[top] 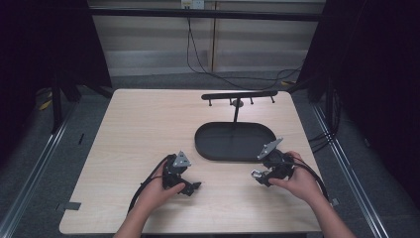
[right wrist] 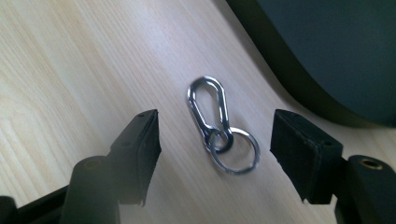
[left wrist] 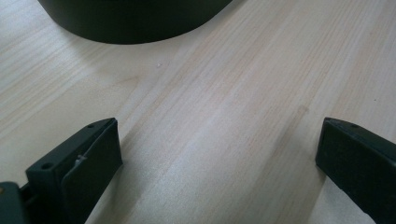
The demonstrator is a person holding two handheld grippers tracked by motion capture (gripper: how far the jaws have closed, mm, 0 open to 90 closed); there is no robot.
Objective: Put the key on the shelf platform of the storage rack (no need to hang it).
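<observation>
While low over the table, right hand-held gripper [right wrist: 215, 140] open, astride carabiner [right wrist: 208, 109].

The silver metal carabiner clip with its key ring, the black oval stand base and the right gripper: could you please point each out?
Silver metal carabiner clip [right wrist: 208, 105], right gripper view, on its long loop.
Black oval stand base [top: 218, 144], high view, on its flat top.
Right gripper [right wrist: 215, 140], right gripper view, midway between its open jaws.
</observation>
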